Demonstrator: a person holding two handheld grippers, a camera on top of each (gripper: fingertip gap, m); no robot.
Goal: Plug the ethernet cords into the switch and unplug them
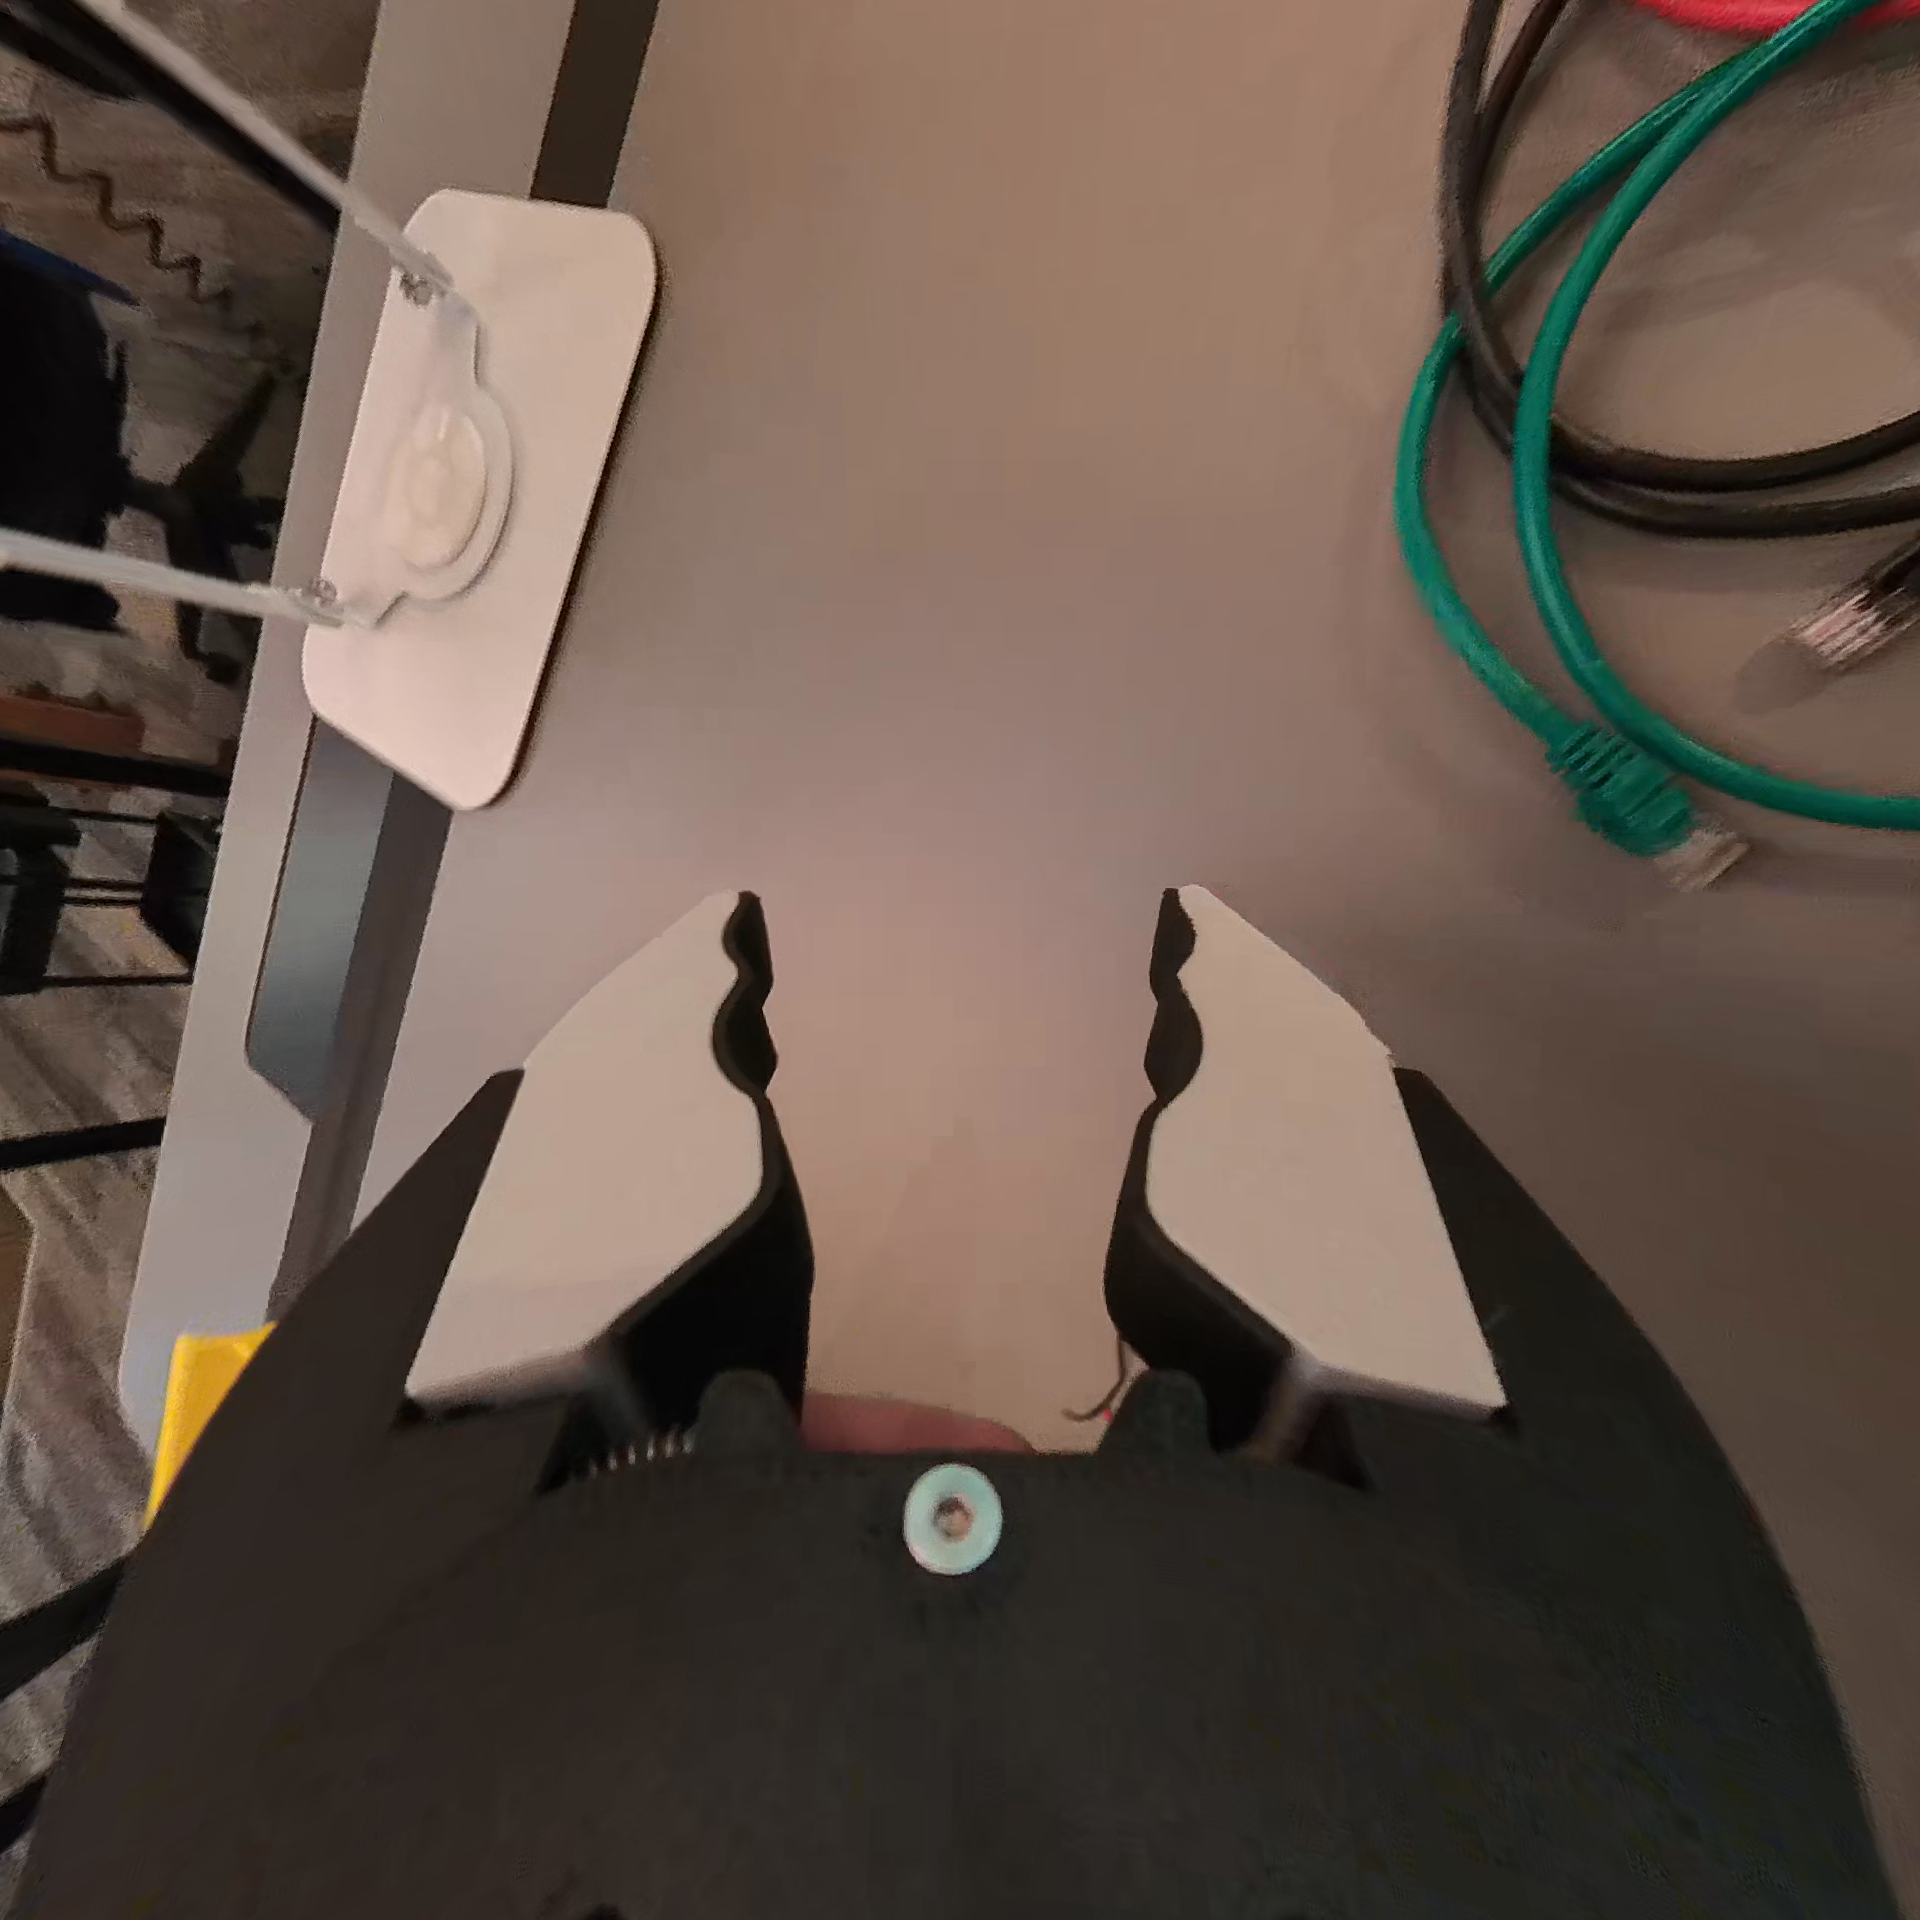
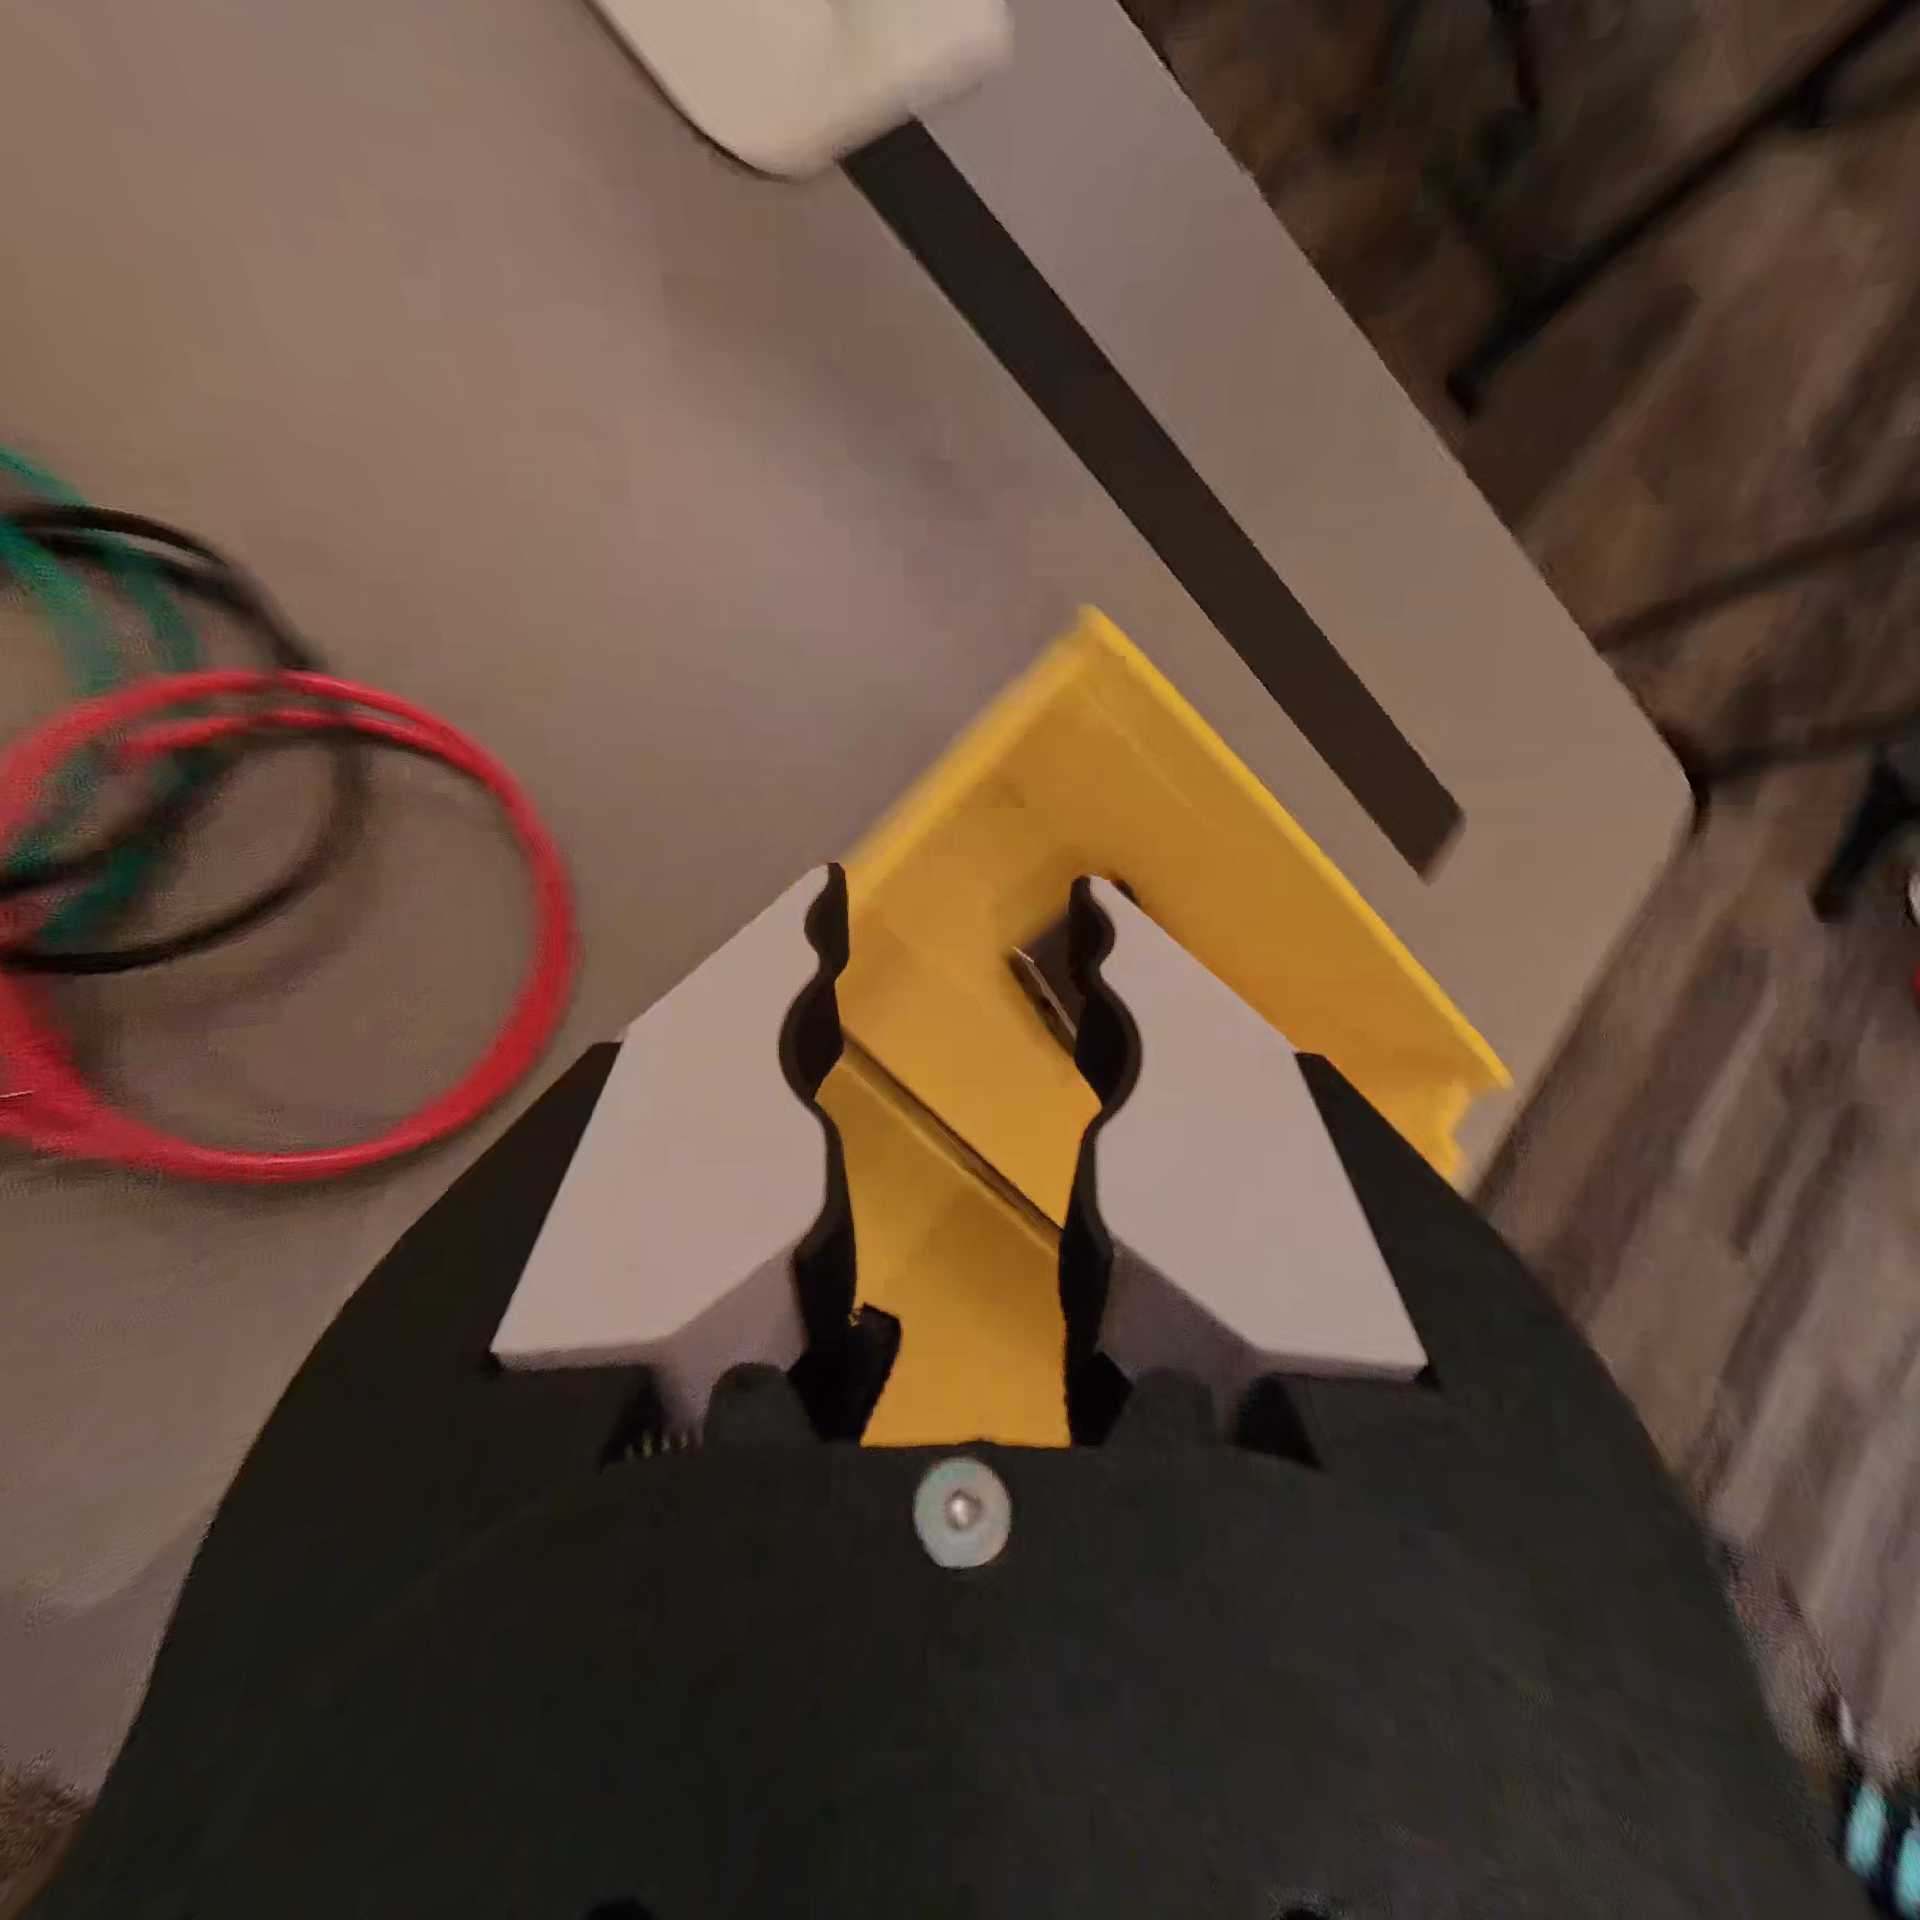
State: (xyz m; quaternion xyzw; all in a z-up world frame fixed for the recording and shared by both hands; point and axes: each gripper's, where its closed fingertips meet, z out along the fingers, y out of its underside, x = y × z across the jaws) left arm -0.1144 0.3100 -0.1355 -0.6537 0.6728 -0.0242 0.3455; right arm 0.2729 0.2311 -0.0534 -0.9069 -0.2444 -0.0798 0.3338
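My left gripper (image 1: 961, 909) is open and empty, low over the bare grey table (image 1: 987, 468). To its right lie a green ethernet cord (image 1: 1538, 582) with its plug (image 1: 1631, 805) free, and a black cord (image 1: 1662, 499) with a clear plug (image 1: 1849, 623). In the right wrist view, my right gripper (image 2: 961, 899) has its jaws partly closed, with a yellow L-shaped bracket (image 2: 1143, 790) at the table corner filling the gap. Whether they clamp it is unclear. Coiled red (image 2: 416, 1122), green (image 2: 62, 582) and black (image 2: 249, 603) cords lie blurred to its left. No switch is in view.
A white plate (image 1: 561, 520) with a clear mount and two rods sits at the table's left edge. A dark slot (image 2: 1143, 499) runs along the table edge near the yellow bracket. A white object (image 2: 831, 73) lies beyond it. Floor shows past both edges.
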